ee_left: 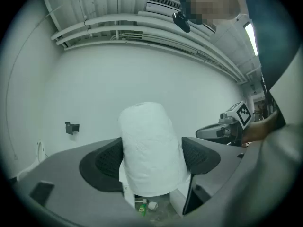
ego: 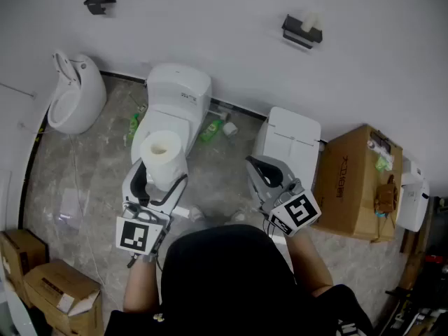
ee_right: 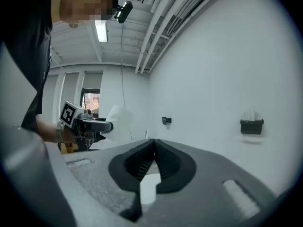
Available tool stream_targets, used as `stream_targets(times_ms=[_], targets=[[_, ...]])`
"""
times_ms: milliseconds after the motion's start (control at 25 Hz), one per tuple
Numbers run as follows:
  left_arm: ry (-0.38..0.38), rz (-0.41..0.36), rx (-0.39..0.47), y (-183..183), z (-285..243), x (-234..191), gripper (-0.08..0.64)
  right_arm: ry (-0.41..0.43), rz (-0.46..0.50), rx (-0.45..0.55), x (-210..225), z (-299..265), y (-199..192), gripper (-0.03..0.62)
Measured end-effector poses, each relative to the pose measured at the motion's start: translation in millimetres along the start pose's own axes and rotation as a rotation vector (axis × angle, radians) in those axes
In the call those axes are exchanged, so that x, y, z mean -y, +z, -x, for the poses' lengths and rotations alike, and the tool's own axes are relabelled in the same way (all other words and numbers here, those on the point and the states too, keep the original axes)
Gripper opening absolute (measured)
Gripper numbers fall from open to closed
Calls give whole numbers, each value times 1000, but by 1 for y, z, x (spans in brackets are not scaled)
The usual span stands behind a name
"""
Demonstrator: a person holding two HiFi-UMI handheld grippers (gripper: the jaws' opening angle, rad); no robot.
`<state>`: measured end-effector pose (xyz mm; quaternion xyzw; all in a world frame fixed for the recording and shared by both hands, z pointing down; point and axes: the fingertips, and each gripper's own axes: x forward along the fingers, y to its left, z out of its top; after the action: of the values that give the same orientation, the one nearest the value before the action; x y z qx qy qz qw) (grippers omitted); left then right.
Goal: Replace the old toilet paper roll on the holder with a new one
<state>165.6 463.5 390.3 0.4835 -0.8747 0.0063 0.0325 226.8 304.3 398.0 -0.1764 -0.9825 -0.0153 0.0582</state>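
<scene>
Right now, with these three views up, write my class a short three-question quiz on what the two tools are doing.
1. True or false: the right tool is shut with nothing between its jaws.
2. What does the left tool grip? A) a green bottle B) a toilet paper roll C) a cardboard box
3. Fill in: in the head view, the held roll overlaps the white ____ by the wall.
Key: 1 true. 2 B. 3 toilet.
</scene>
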Motion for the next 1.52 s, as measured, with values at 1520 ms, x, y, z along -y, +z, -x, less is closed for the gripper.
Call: stream_targets(times_ms=[1520], targets=[[-39,10,-51,-25,-194,-123,400,-52,-56,-86,182,-166,-35,-2]])
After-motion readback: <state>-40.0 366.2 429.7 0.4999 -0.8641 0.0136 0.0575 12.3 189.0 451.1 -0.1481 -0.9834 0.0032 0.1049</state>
